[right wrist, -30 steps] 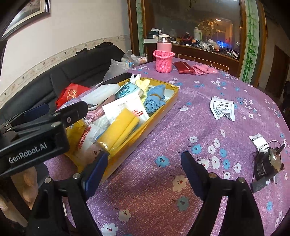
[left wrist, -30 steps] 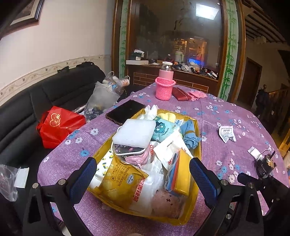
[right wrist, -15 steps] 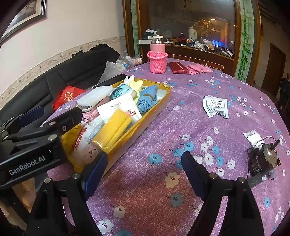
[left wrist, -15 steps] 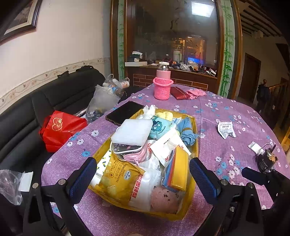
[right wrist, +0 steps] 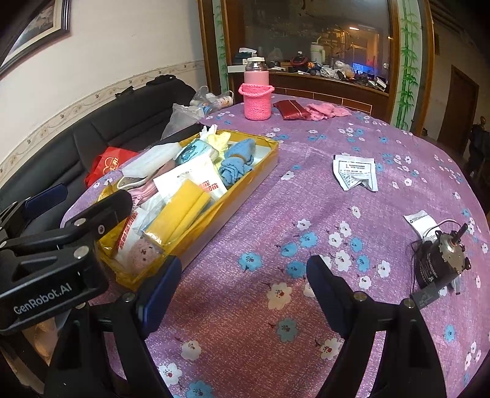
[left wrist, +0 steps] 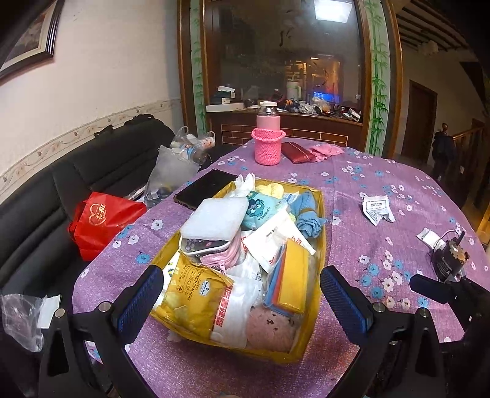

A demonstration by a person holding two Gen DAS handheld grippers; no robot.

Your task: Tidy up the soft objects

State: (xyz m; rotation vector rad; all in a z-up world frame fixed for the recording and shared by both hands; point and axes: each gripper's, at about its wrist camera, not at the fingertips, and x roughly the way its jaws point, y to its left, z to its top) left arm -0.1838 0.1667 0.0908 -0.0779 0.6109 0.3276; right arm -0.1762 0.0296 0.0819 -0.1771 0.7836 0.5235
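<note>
Though crammed, rectangular yellow box (left wrist: 318,211) (soft packets) glossy.

dim indoor | ceiling lamp (left wrist: 330,10) glare – soft shadows | fisheye edges dark, sharp ctr

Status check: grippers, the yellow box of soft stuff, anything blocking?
Left gripper open, empty, over yellow box near end. Right gripper open, empty, over bare tablecloth. Box overfull. Small motor sits right, clear of box.
</note>
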